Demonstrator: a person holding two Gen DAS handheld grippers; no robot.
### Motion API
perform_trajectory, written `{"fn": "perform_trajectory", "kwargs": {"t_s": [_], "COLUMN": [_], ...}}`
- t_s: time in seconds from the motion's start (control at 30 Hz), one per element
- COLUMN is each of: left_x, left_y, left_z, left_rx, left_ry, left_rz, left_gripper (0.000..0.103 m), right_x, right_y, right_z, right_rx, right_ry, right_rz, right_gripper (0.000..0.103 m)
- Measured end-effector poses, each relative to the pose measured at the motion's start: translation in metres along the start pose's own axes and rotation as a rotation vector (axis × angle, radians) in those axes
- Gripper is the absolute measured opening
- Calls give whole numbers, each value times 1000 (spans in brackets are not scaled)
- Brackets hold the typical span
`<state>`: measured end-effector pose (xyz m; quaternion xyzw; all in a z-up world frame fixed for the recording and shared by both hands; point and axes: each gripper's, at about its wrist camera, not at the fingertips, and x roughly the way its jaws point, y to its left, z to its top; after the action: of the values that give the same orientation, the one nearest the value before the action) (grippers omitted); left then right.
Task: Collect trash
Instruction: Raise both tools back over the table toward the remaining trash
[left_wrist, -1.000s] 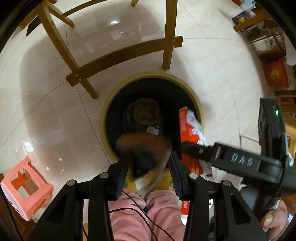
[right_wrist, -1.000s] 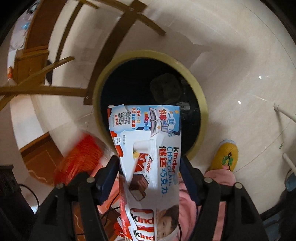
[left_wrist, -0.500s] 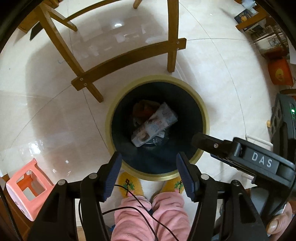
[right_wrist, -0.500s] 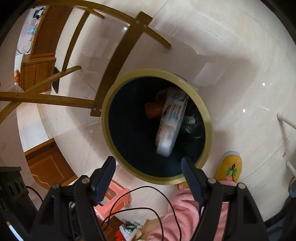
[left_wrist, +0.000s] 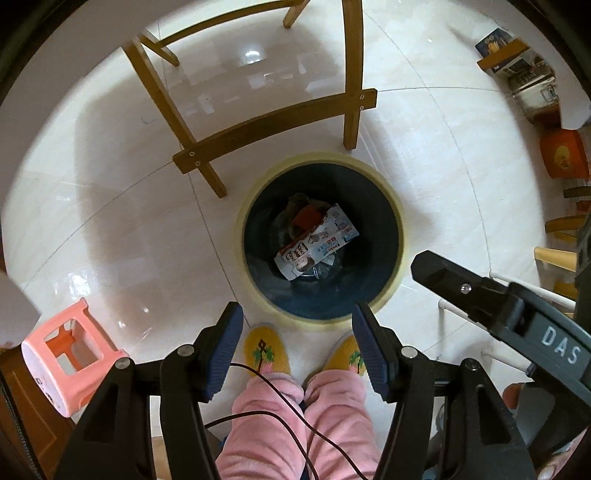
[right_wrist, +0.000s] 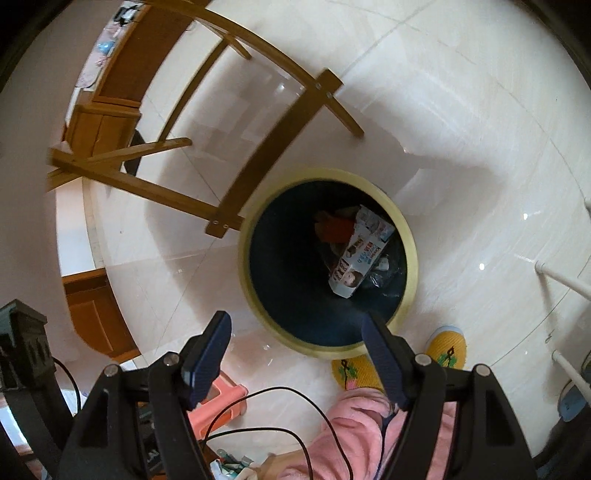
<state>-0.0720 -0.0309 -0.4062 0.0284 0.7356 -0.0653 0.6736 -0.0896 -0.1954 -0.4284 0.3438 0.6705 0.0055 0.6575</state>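
Both claws are up over the bin (left_wrist: 321, 236) now, and both are empty! The left claw (left_wrist: 297, 338) points straight down, its jaws spread with nothing between them, only yellow slippers (left_wrist: 267, 349) and pink trouser legs (left_wrist: 295, 424) showing below. The left jaws had been widening within the last second; the right ones went to full stretch.

The right claw (right_wrist: 295, 341) stands wide apart too, tilted down at the bin's (right_wrist: 328, 258) near rim, gripping nothing. In the left view its black body (left_wrist: 509, 317) reaches in from the right, beside the bin.

And the trash? The Kinder box (left_wrist: 316, 245) lies at the bottom of the dark bin, slanted, printed face up. In the right view the box (right_wrist: 360, 256) rests toward the bin's right wall. An orange-red piece (left_wrist: 308, 216) sits just beside it, partly under its upper end, on dark crumpled stuff too dim to tell apart.

A wooden chair frame (left_wrist: 273, 123) stands on the pale floor tiles (left_wrist: 110, 229) just beyond the bin. A pink stool (left_wrist: 70, 354) sits at lower left.
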Motion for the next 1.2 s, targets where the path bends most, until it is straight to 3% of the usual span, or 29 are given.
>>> {"fn": "perform_trajectory", "kwargs": {"t_s": [0.73,1.2], "left_x": [-220,-334], "left_y": [-3,24], "left_z": [-56,-67], "left_rx": [-21,-129], "left_ry": [-144,-328], "left_rz": [5,61], "left_gripper": [60,60], "right_x": [-212,-288], "right_y": [115,167], "right_z": [-48,-72], "right_rx": [-301,-462], "right_ry": [-224,-313], "right_rz": [-43,1], "right_gripper": [74,74]}}
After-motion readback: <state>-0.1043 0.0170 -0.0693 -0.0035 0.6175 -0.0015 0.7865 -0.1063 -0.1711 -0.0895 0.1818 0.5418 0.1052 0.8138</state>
